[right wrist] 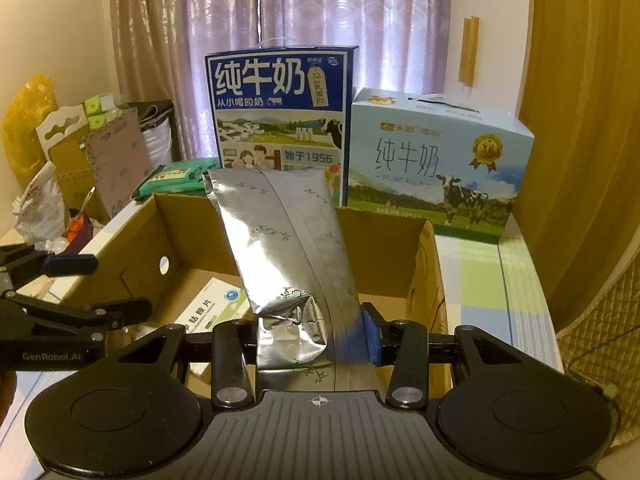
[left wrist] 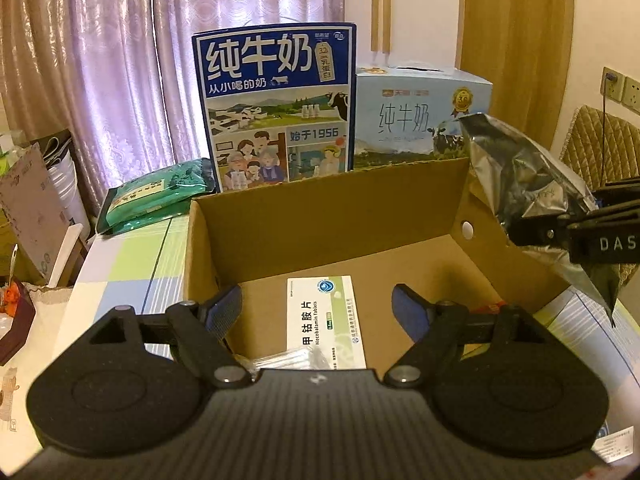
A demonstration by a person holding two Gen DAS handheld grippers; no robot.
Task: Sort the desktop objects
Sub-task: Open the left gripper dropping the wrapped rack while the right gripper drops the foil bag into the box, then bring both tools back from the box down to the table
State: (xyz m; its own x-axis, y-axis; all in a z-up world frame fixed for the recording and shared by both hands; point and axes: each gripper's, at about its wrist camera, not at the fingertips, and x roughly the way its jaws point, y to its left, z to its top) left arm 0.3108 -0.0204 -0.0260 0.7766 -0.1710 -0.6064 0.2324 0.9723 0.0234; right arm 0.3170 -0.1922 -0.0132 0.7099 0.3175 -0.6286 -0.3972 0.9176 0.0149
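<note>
Foil pouch (right wrist: 288, 264) is pinched by right gripper (right wrist: 316, 340), standing up over the open carton (right wrist: 430, 264), lower end crumpled between the pads.

Left to right, left wrist view: green packs (left wrist: 156, 196) lie on the checked tablecloth (left wrist: 132, 264) at the carton's far left corner. Dark blue milk box (left wrist: 276, 104) stands upright behind the carton, pale blue milk box (left wrist: 416, 120) just beside it on the right. Left gripper (left wrist: 318, 312) hangs over the carton's near edge, fingers spread wide, nothing between them. Pill box (left wrist: 324, 320) lies flat on the carton floor, seen between those fingers; clear plastic wrap (left wrist: 288, 360) lies at its near end, contents too blurred to tell. Far right, the pouch and right gripper come in above the carton's right wall.

Right wrist view: left gripper shows at left edge, over the carton's left wall. Curtains (right wrist: 320, 20) behind everything.
</note>
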